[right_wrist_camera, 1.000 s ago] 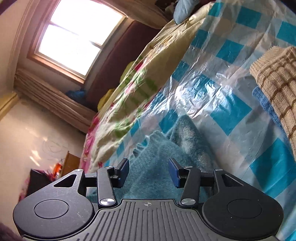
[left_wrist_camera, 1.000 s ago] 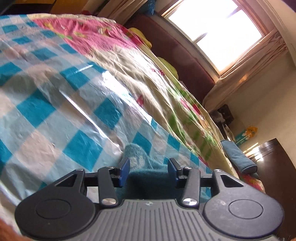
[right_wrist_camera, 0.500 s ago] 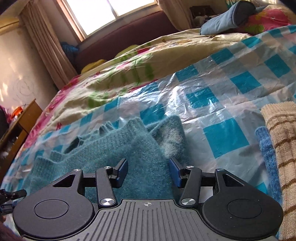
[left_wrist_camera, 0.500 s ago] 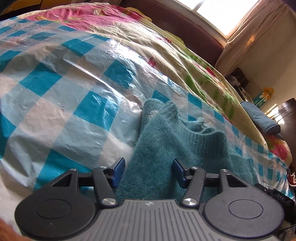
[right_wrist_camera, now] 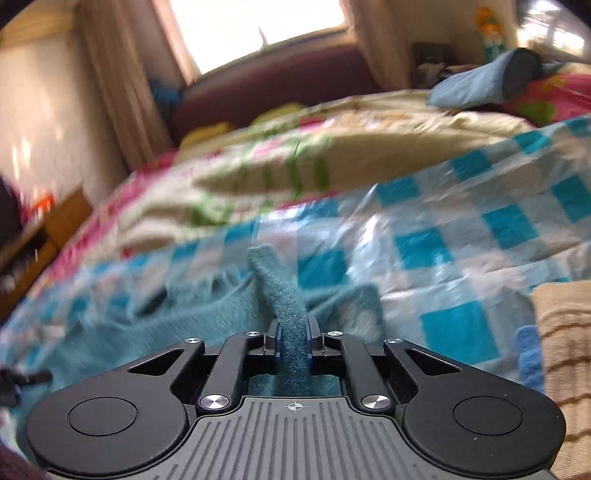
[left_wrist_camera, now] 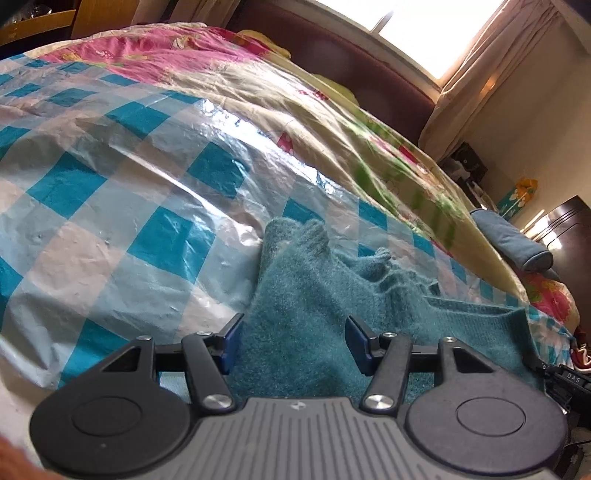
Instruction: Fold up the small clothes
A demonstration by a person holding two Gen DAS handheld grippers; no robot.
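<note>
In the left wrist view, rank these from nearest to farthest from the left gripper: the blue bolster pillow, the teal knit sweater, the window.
1. Teal knit sweater: lying between the open fingers of the left gripper.
2. Blue bolster pillow: far right, at the bed's edge.
3. Window: top, behind the dark headboard.

- teal fuzzy knit sweater [left_wrist_camera: 314,295], rumpled, spread flat on checked sheet [left_wrist_camera: 155,206]
- one edge fold [right_wrist_camera: 284,295] lifted, standing upright above rest of sweater
- beige striped knit [right_wrist_camera: 565,332] lies on sheet, right of sweater
</note>
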